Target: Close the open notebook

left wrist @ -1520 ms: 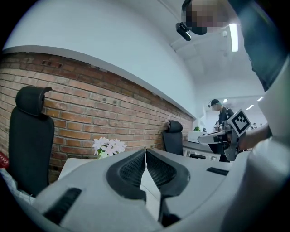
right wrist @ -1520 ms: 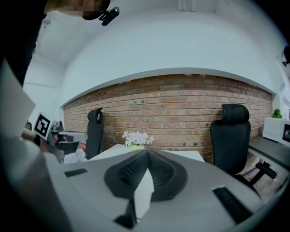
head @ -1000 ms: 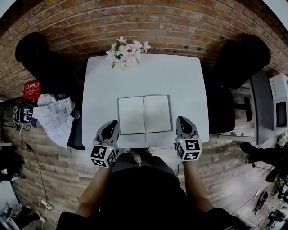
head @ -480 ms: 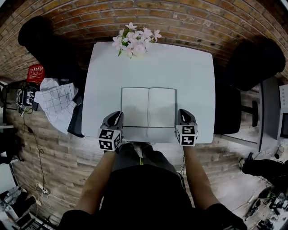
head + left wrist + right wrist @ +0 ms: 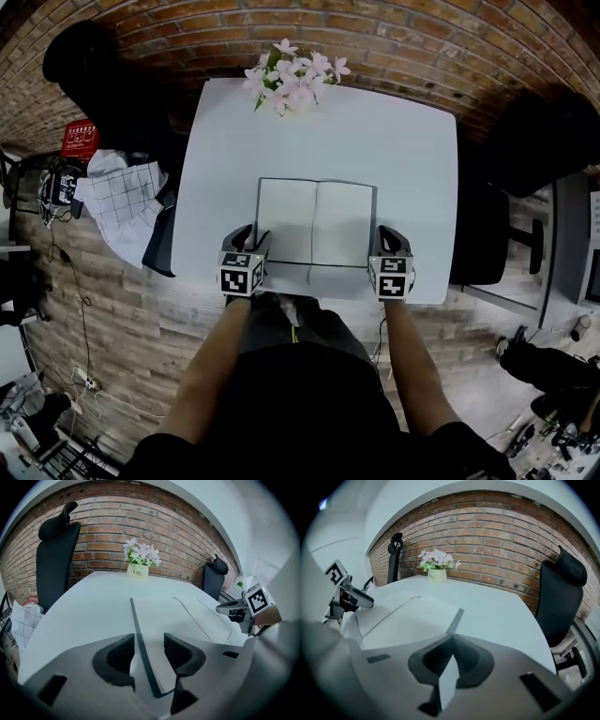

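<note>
Open notebook [image 5: 316, 222] flat at table [image 5: 412, 159] centre, bare room 9 thru 3 o'clock; left gripper [image 5: 249, 234] jaws opening astride its 7 o'clock cover edge, right gripper [image 5: 388, 234] jaws together at 5 o'clock corner

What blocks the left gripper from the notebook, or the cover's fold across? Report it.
Nothing visible. The left gripper has its jaws opening astride the notebook at its left edge. The pages lie bare, and the flower pot stands apart at the far edge of the table.
</note>
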The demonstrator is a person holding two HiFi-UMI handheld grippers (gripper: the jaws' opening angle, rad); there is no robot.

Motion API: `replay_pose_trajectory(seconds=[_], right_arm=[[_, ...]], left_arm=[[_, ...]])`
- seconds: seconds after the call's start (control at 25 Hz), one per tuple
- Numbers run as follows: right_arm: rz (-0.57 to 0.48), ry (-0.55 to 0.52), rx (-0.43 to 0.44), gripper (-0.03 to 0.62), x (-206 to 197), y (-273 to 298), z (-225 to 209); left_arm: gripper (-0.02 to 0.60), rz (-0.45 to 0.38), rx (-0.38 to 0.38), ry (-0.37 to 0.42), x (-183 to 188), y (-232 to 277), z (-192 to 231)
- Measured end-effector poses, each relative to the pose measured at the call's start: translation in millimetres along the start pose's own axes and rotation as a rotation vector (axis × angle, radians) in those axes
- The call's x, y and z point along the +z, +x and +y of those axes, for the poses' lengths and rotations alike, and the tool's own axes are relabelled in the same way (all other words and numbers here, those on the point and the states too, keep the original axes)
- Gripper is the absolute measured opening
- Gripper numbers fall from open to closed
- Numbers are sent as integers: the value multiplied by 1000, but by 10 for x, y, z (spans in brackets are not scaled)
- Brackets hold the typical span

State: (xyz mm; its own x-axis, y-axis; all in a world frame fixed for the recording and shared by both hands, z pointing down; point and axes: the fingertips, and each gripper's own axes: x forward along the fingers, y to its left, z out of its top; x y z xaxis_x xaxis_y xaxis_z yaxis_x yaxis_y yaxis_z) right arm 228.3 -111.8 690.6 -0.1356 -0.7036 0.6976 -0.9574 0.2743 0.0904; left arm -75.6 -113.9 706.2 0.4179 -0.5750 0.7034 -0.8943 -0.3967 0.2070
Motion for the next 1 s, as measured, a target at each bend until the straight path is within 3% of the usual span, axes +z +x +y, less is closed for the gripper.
replay_pose_trajectory(seconds=[0.44,0.76,1.0], right_arm=[[37,26,-24,13,-195,66,-10],[31,50,-26,12,-205,62,4],[25,71,-9,12,-200,72,13]], left_arm=[[183,13,17,-46,-22,40,-6],[133,-5,5,-135,-27,31,-17],[85,-72,5,-188,30,-50,-12]])
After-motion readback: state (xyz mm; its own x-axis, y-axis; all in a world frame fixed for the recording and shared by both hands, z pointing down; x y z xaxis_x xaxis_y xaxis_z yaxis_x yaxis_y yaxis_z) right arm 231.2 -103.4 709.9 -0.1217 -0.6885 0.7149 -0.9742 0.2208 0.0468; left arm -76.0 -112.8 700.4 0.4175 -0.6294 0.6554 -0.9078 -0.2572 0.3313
